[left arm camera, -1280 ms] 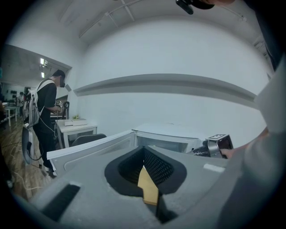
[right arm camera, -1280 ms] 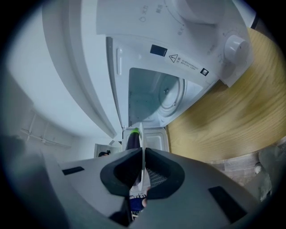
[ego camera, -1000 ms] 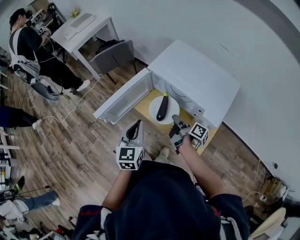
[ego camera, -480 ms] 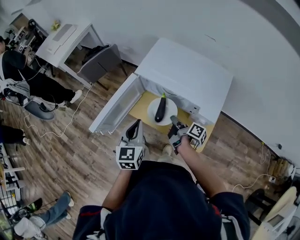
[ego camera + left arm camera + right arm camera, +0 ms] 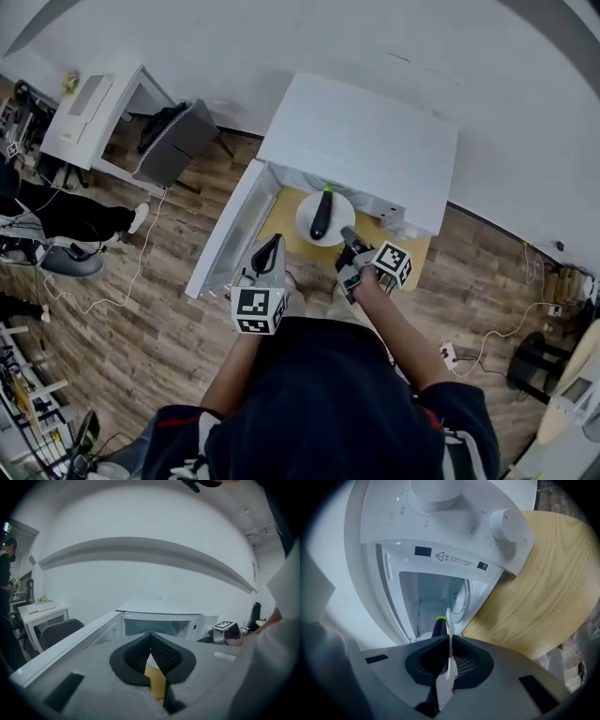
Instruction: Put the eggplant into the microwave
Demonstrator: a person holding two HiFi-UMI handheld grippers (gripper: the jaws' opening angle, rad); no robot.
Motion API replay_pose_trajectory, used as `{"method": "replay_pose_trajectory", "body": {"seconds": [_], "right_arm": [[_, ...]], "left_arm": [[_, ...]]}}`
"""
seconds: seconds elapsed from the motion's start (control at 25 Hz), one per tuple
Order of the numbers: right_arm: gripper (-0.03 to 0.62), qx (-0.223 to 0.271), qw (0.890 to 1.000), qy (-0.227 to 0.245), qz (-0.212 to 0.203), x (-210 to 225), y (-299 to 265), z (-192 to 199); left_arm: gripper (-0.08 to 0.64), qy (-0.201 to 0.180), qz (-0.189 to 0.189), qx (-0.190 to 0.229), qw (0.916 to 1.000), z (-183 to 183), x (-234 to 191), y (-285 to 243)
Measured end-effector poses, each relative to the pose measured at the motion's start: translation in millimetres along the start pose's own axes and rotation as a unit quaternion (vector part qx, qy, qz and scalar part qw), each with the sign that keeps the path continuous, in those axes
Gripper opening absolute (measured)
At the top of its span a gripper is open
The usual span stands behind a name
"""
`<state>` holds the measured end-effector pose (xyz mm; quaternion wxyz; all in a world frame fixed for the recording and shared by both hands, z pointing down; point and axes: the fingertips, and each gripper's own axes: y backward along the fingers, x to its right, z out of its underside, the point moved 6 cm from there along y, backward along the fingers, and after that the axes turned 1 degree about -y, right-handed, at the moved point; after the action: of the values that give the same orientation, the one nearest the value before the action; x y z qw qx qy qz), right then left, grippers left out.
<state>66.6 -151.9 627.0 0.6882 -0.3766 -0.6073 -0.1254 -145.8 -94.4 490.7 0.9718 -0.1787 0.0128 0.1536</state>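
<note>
Our right gripper [image 5: 349, 247] clamped on white plate [image 5: 341, 221] rim, eggplant [image 5: 321, 214] on it, just before open microwave [image 5: 361, 141] — our left gripper [image 5: 269, 255] closed, empty.

In the right gripper view we see only the stem end of the eggplant [image 5: 439, 620]; the edge-on plate [image 5: 448, 625] and the right hand-held gripper [image 5: 450, 641] cover the rest. In the head view, the microwave [image 5: 361, 145] roof hides its cavity, and the frame cuts off a person [image 5: 56, 211] at nine o'clock.
</note>
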Motion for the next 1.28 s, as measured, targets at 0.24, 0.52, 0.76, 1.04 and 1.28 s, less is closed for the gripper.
{"method": "replay_pose_trajectory", "body": {"seconds": [0.24,0.52,0.76,1.04,1.28], "right_arm": [[0.023,0.046,0.999,-0.011,0.005,5.9,-12.0,1.3],[0.023,0.103,0.994,-0.033,0.007,13.9,-23.2,2.6],[0.023,0.147,0.988,-0.049,0.011,22.5,-28.7,0.1],[0.023,0.183,0.981,-0.060,0.021,30.2,-37.4,-4.1],[0.023,0.195,0.978,-0.069,0.021,34.0,-43.8,-8.5]], "left_arm": [[0.014,-0.011,0.040,-0.011,0.9991,1.8,-16.5,-10.3],[0.014,-0.026,0.087,-0.029,0.9954,7.1,-29.0,-19.1],[0.014,-0.030,0.130,-0.045,0.9900,12.1,-32.4,-28.2],[0.014,-0.036,0.172,-0.065,0.9823,20.9,-27.8,-33.4],[0.014,-0.043,0.186,-0.076,0.9788,27.5,-23.7,-37.3]]}}
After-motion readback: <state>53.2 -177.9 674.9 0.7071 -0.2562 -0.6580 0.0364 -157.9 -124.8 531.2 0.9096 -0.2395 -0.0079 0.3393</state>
